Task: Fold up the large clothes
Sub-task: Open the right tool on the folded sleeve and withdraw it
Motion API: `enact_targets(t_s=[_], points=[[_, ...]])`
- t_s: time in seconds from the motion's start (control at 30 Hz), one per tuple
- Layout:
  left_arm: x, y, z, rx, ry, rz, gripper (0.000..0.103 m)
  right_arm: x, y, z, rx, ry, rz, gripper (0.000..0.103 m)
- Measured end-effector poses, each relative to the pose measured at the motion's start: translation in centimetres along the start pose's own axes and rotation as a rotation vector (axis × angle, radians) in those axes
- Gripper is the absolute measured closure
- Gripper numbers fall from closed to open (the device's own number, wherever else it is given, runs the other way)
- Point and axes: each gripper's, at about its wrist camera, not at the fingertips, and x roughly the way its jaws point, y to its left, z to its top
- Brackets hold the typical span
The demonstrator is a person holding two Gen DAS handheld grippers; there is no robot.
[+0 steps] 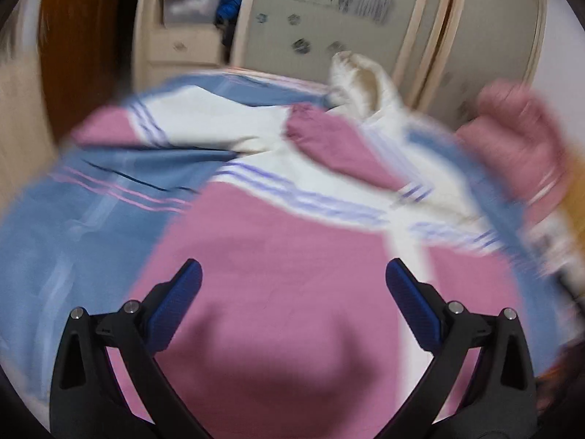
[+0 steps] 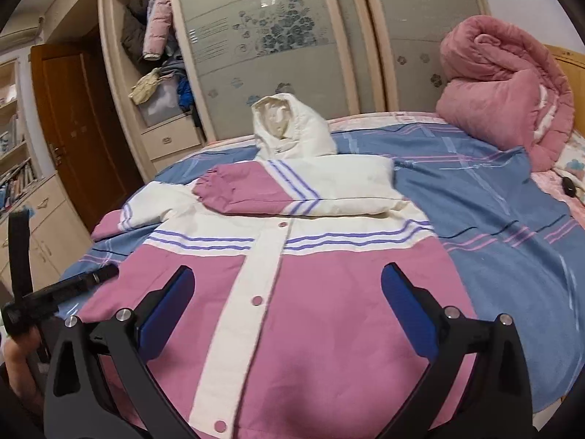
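Note:
A pink and white hooded jacket (image 2: 310,329) with purple stripes lies front up on the bed. Its right sleeve (image 2: 278,190) is folded across the chest, and the white hood (image 2: 289,128) stands up at the far end. My right gripper (image 2: 287,285) is open and empty, hovering over the jacket's lower front by the white snap placket. My left gripper (image 1: 292,281) is open and empty above the pink lower part of the jacket (image 1: 274,274); its view is blurred. The left gripper's body (image 2: 62,287) shows at the left edge of the right wrist view.
The bed has a blue striped sheet (image 2: 512,226). A rolled pink quilt (image 2: 504,87) lies at the far right. Wardrobe sliding doors (image 2: 274,36) stand behind the bed, with an open shelf of clothes (image 2: 153,58). A wooden door (image 2: 73,128) and bookshelves are at the left.

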Motion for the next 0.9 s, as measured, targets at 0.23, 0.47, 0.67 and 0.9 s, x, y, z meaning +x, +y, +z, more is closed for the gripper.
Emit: enact_targets(t_s=[0.23,0.47,0.67,0.9], points=[[-1.6,8.6,1.5,-0.278,-0.073,-0.021,0.002,1.5,0.9,-0.1,-0.034,0.032,0.007,0.001],[0.5,4.7,0.5,-0.102,-0.001,0.182,0.002,1.3,0.8,0.2,-0.082,0.026,-0.153,0.001],[0.9,0.3,-0.1,0.09,-0.018,0.286,0.002,0.3,0.9,0.4,-0.146,-0.041,-0.273,0.001],[0.9,-1.1,0.1,0.098,-0.005,0.308,0.002,0.5,0.6,0.0,-0.149,0.001,-0.216,0.001]])
